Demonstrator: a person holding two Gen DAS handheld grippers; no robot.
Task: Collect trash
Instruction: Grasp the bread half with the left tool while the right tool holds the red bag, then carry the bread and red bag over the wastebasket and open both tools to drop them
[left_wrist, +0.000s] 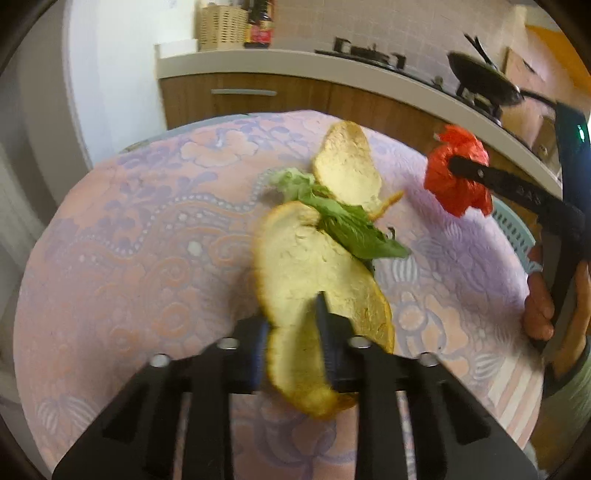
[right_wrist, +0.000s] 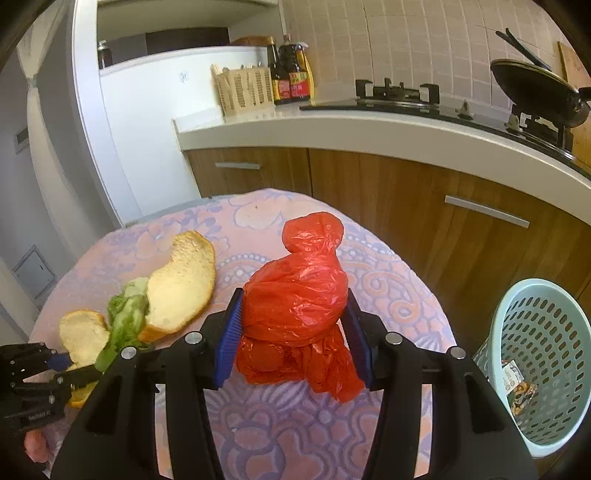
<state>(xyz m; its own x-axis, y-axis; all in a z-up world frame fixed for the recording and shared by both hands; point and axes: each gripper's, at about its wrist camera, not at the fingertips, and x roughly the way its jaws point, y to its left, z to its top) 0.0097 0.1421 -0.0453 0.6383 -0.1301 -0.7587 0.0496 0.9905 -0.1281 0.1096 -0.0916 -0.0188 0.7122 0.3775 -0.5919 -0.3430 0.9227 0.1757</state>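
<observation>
**Both grippers loaded, basket waiting at the right**

The left gripper (left_wrist: 295, 343) is nearly shut, its jaws pinching the near end of a curved pomelo peel (left_wrist: 314, 280) that lies white side up on the tabletop (left_wrist: 129, 240). No earlier view is on hand, so only the grip itself can be told: the pads press the rind from both sides. A second pomelo peel (left_wrist: 347, 166) lies just beyond it, and a lettuce leaf (left_wrist: 347, 225) sits between the two, touching both and partly over the nearer one.

The right gripper (right_wrist: 293, 332) stands about half open, but it is not empty: its blue pads bear on both flanks of a crumpled red plastic bag (right_wrist: 295, 295), which appears lifted off the patterned cloth, though its tail hangs low near the surface. A hand (left_wrist: 543, 306) shows on that gripper's grip.

The pale blue trash basket (right_wrist: 543, 332) stands off the right edge of the tabletop, tilted in this view, with a small wrapper (right_wrist: 517, 387) already inside.

The step in hand looks like pick-up with both grippers. Next, the bag wants carrying rightward over the basket rim and releasing; the peel then has to be lifted clear without dragging the lettuce along, and taken across to the same basket. The far peel and the leaf remain to be collected.
</observation>
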